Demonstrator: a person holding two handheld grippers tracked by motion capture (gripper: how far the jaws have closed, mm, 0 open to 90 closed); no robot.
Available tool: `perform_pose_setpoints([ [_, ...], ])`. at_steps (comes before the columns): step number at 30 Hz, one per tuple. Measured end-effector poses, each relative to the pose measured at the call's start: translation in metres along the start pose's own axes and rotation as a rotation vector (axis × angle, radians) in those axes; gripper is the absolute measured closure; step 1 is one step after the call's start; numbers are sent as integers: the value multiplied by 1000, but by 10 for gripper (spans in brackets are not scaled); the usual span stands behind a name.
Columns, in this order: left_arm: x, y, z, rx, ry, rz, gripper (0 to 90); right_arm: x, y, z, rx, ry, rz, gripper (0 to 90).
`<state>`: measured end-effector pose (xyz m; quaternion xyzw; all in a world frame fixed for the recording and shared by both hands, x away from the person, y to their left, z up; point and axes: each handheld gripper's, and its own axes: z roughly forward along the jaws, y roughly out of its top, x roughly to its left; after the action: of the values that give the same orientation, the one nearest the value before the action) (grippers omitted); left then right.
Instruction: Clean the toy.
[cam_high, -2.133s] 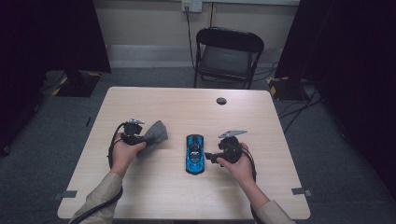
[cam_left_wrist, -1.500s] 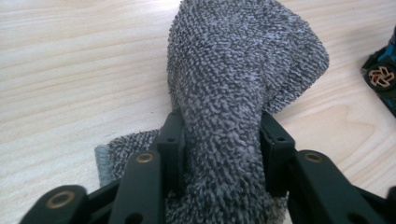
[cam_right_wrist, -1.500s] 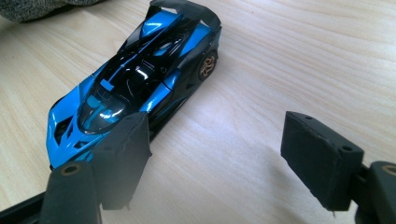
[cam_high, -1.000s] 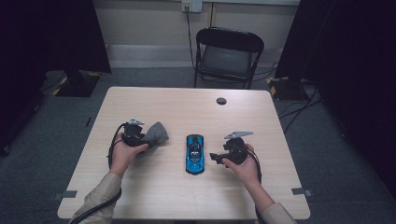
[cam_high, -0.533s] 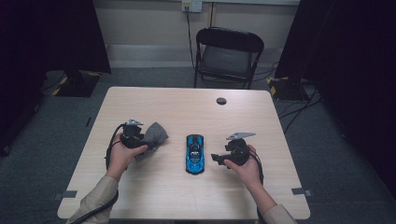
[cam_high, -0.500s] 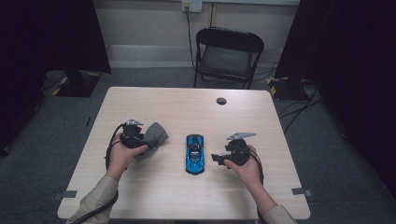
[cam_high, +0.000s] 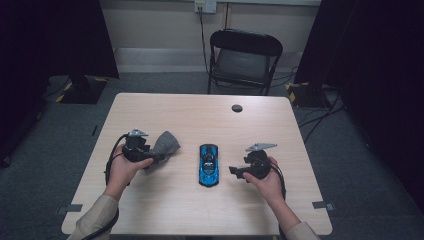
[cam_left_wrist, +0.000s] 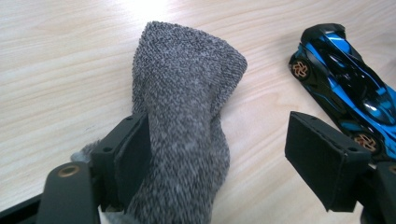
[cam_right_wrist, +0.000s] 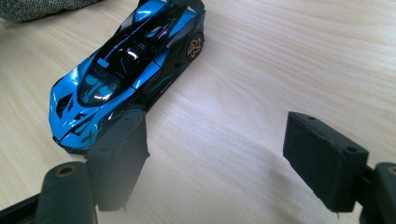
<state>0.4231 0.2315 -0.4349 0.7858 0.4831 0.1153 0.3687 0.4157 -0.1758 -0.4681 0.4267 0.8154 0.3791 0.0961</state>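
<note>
Grey knitted sock (cam_left_wrist: 184, 121) lies on the pale wooden table (cam_high: 200, 215), between the left gripper's (cam_left_wrist: 229, 154) fingers, which have just been opening; only one pad touches it. Just beside, the blue-and-black toy car (cam_high: 208, 164) faces the right gripper's (cam_high: 234, 171) spread, empty fingers.

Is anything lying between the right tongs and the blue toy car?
Nothing visible does. The right tongs stand open beside the blue and black toy sports car, with bare wooden table between them. The grey knitted cloth lies on the car's far side, at the left tongs.
</note>
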Motion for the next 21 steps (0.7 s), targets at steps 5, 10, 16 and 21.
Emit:
perform_pose_setpoints([
  [5, 2, -6, -9, -9, -18, -1, 219, -1, -1, -3, -3, 3, 2, 200],
  [10, 3, -13, -14, -5, -39, 16, 219, -3, -3, -4, -5, 8, 3, 187],
  [16, 2, -23, -21, 3, -47, 23, 215, -5, -6, -6, -1, 14, -21, 151],
  [21, 1, -29, -26, 4, -53, 34, 213, -8, -7, -8, -11, 16, -19, 150],
])
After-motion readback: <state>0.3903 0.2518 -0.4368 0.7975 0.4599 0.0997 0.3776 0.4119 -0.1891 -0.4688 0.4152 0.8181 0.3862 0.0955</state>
